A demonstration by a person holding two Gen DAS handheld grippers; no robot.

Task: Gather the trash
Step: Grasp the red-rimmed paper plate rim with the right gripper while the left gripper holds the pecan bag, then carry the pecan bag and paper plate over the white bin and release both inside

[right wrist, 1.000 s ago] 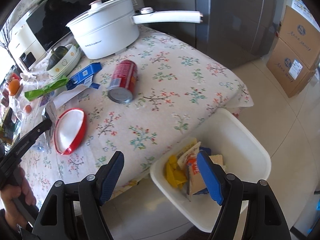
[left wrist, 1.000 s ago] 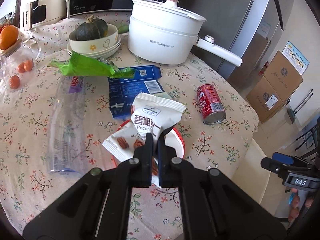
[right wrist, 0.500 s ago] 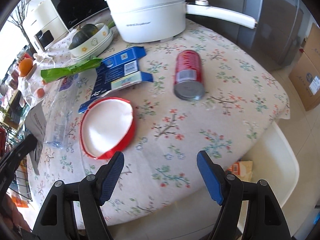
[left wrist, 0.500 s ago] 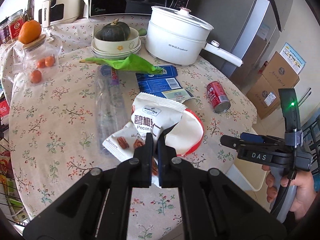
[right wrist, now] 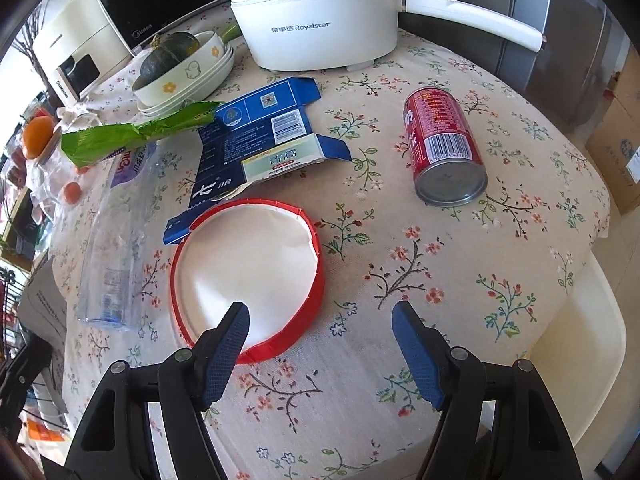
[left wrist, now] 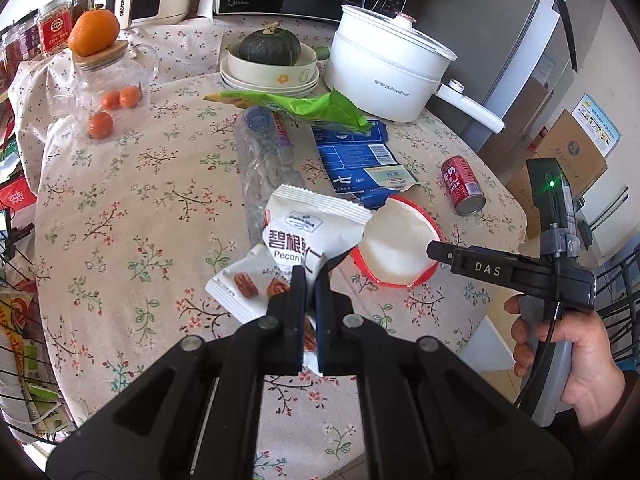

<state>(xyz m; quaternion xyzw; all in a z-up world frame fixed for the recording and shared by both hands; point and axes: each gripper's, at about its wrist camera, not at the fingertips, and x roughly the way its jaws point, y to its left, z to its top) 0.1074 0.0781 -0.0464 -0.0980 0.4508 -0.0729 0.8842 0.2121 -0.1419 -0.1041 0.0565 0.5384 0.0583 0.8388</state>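
We've swung back over the tabletop (left wrist: 120, 216); left view: left gripper (left wrist: 310, 280) clamps the light, crinkly pecan wrapper (left wrist: 296, 240) at its lower edge, long axis pointing away. Right view: right gripper (right wrist: 320, 320), empty, jaws just narrowed, near the front edge; flimsy red-rimmed lid (right wrist: 248, 276) wants a rim pinch

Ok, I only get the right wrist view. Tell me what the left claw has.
Observer: The left claw is shut on a white pecan packet, gripping its lower edge.
Operator: Now check the status light.
Observer: A green light glows on the handle of the right claw, above the person's hand.
Operator: Report what's behind the orange.
Observer: Red-labelled jars stand behind the orange.
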